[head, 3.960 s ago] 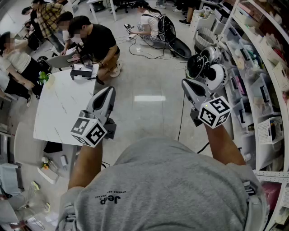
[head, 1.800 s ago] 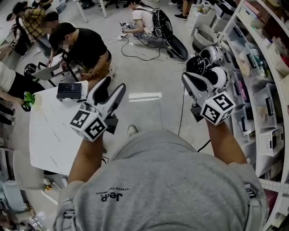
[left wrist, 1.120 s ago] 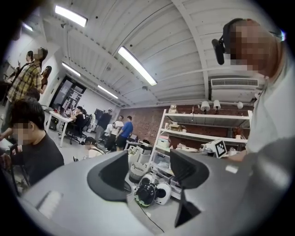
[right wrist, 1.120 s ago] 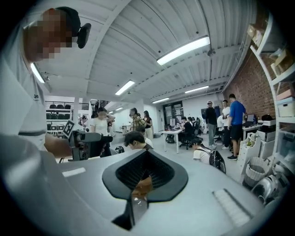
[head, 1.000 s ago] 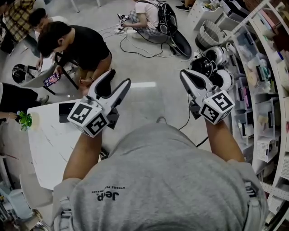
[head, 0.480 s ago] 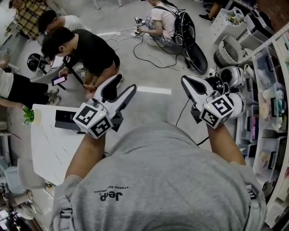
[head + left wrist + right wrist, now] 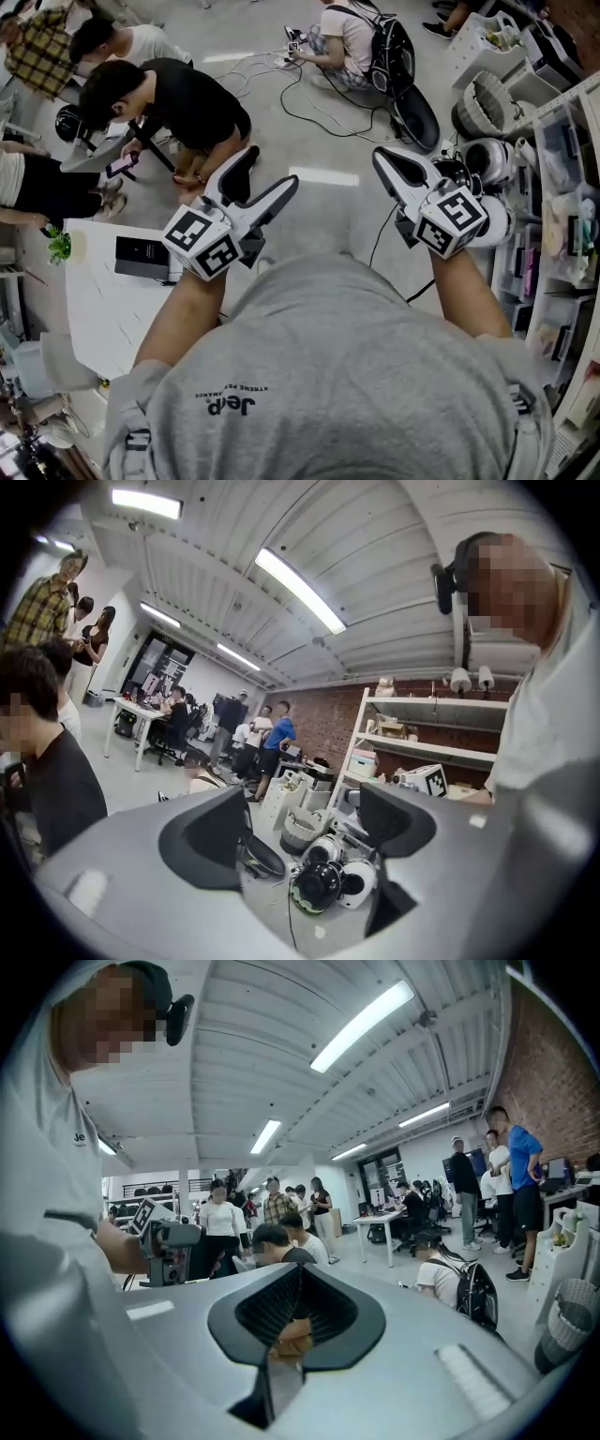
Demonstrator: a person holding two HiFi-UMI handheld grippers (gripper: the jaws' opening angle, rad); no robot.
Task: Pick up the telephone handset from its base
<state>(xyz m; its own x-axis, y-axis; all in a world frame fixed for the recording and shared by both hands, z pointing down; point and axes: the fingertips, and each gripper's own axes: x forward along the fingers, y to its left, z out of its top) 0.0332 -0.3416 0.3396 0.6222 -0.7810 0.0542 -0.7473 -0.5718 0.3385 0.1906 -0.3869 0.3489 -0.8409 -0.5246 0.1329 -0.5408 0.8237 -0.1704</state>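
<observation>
The left gripper [image 7: 270, 171] hangs over the floor with its fingers [image 7: 211, 841] opening wide and nothing between them, while the right gripper [image 7: 386, 161] has its fingers [image 7: 295, 1309] pressed together on nothing. The black telephone [image 7: 142, 257] sits on the white tabletop [image 7: 105, 305] off to the left, well apart from both grippers, and its handset is too small to make out. The person's grey shirt [image 7: 356, 375] carries the print "JeP" — the small line beside it is unreadable

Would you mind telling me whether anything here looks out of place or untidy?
Loose cables trail across the floor, and helmets lie heaped on the floor beside the shelves. Nothing looks spilled or broken.
</observation>
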